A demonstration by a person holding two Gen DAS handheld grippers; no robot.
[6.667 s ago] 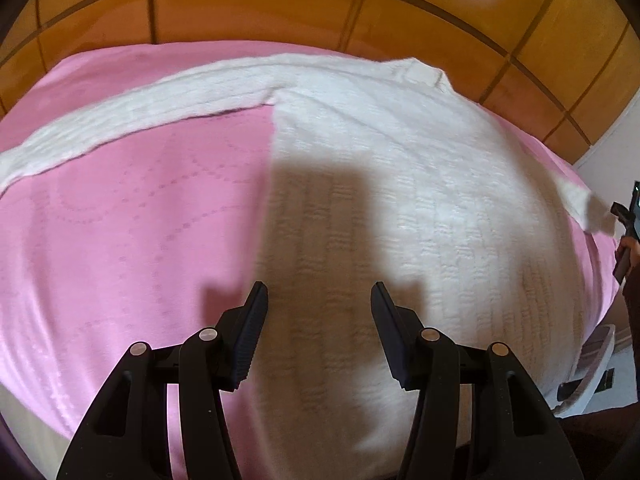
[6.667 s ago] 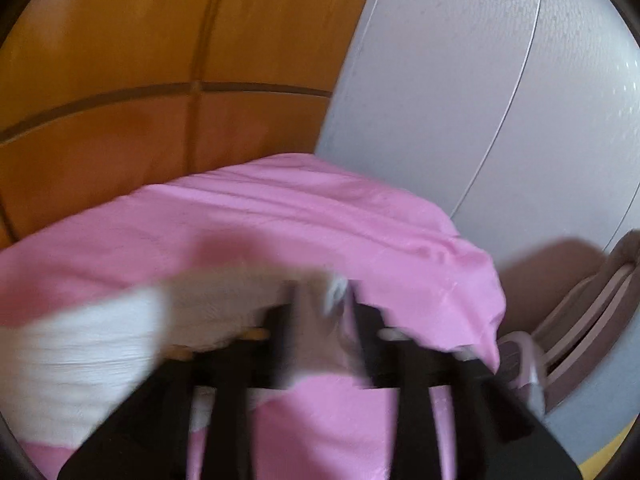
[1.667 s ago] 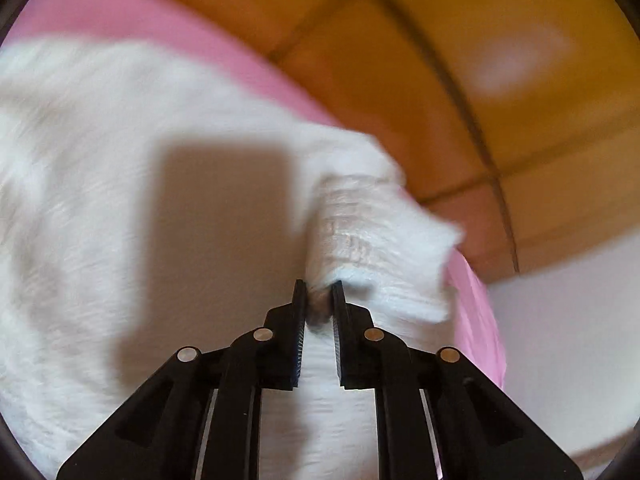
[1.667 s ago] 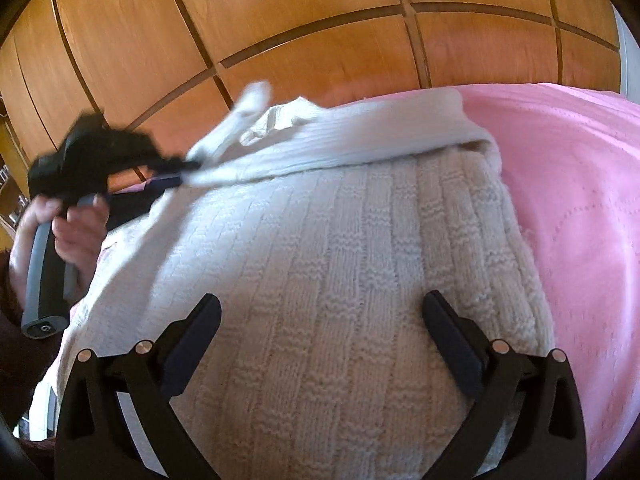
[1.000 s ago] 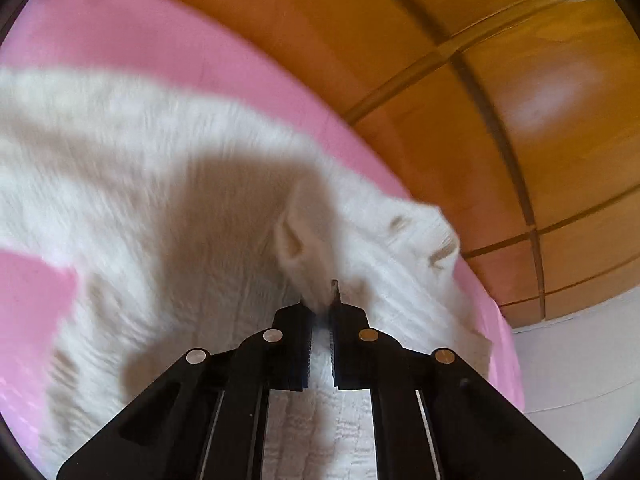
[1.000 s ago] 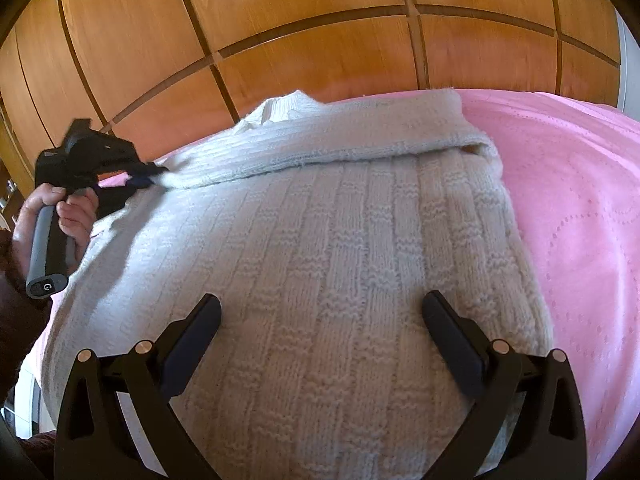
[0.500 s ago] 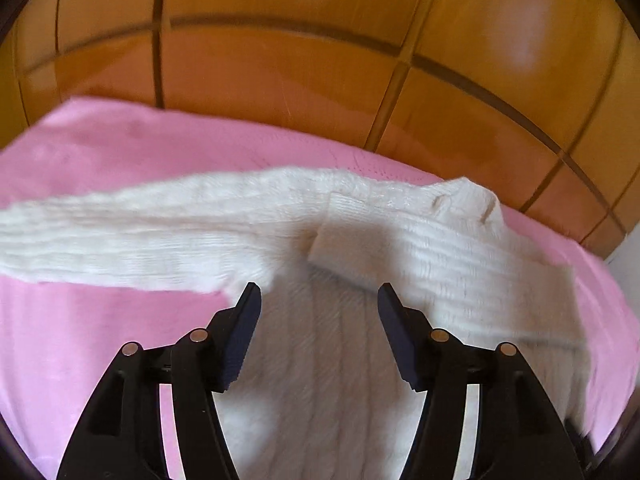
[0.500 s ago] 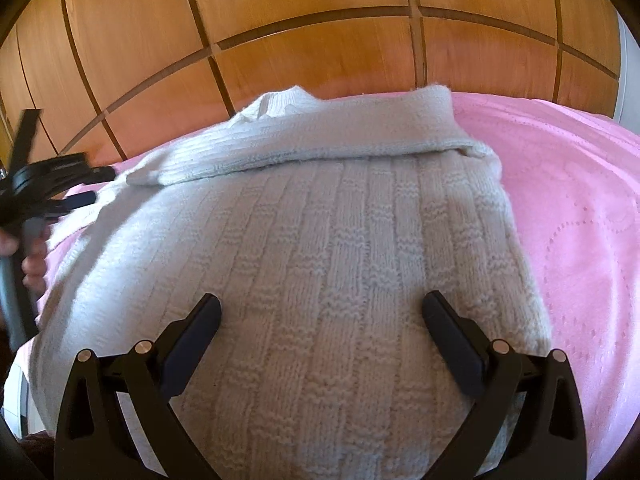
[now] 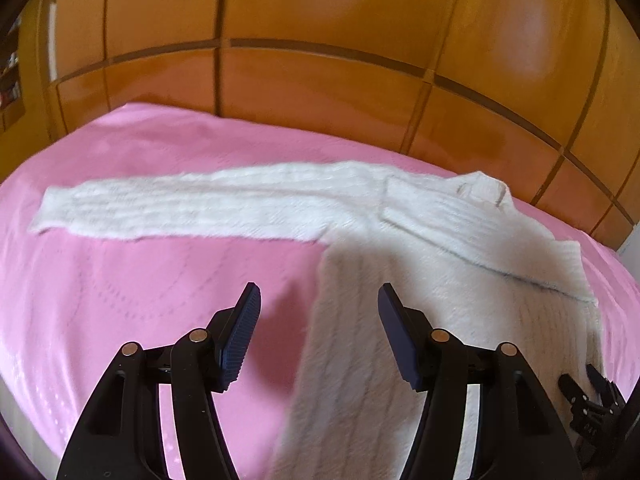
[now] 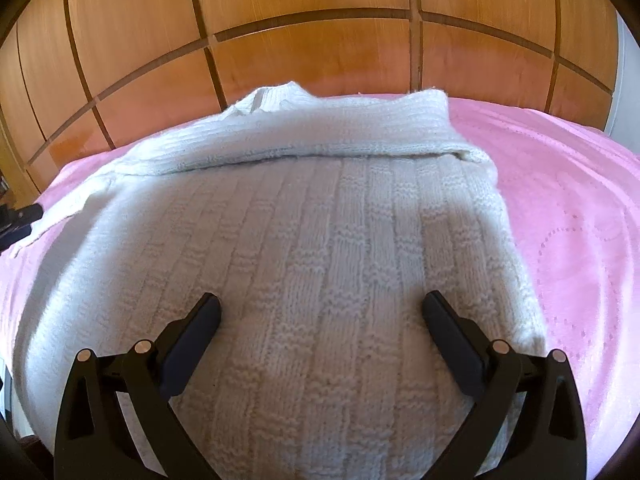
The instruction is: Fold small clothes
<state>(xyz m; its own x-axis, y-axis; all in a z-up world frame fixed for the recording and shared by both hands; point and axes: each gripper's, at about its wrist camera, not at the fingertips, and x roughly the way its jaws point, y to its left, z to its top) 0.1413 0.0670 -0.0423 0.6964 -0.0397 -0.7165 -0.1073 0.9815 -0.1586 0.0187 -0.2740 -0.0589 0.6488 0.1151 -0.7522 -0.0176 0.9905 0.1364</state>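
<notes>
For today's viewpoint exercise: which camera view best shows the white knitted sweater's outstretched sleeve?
The left wrist view: the white knitted sweater's outstretched sleeve lies there full length, flat across the pink bedspread. The right wrist view shows mostly the sweater's body, and only a sliver of that sleeve at its left edge.

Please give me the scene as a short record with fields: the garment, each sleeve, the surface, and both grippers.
garment: white knit sweater, lying flat
right sleeve: folded across the chest
left sleeve: stretched out sideways on the bedspread, not yet folded
surface: pink bedspread
behind: wooden panel wall
left gripper: open, holding nothing, over the sweater's side edge
right gripper: open wide, holding nothing, over the sweater's body
</notes>
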